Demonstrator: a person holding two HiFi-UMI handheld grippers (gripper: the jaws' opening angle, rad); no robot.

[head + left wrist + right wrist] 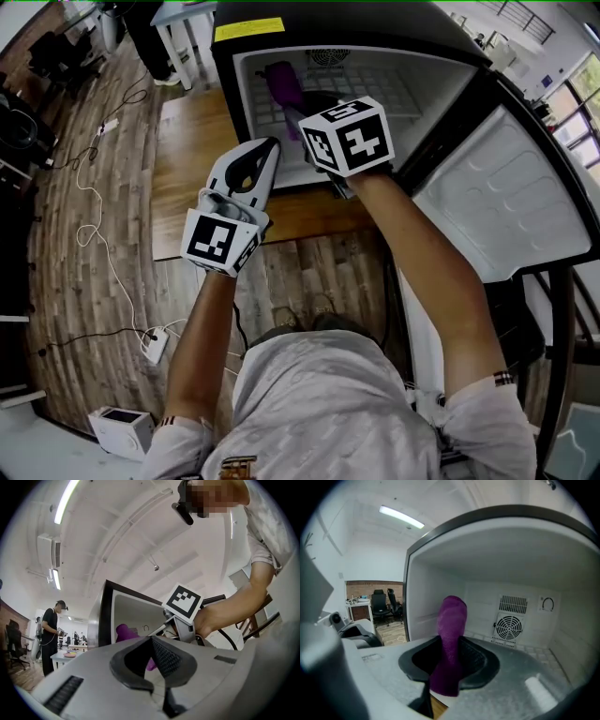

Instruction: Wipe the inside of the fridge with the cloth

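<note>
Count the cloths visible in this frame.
1: a purple cloth clamped in the right tool, held up inside the open fridge. Part of the interior is hidden, so more could exist.

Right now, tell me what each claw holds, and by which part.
The right claw is shut on the purple cloth near its lower end; the rest stands up above the jaws. The left claw is shut on nothing.

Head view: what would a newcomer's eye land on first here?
The purple cloth stands out, clamped upright in the right gripper just inside the open fridge, with a fan on the back wall behind it. The fridge door hangs wide open on the right. The left gripper hovers shut and empty in front of the opening.
</note>
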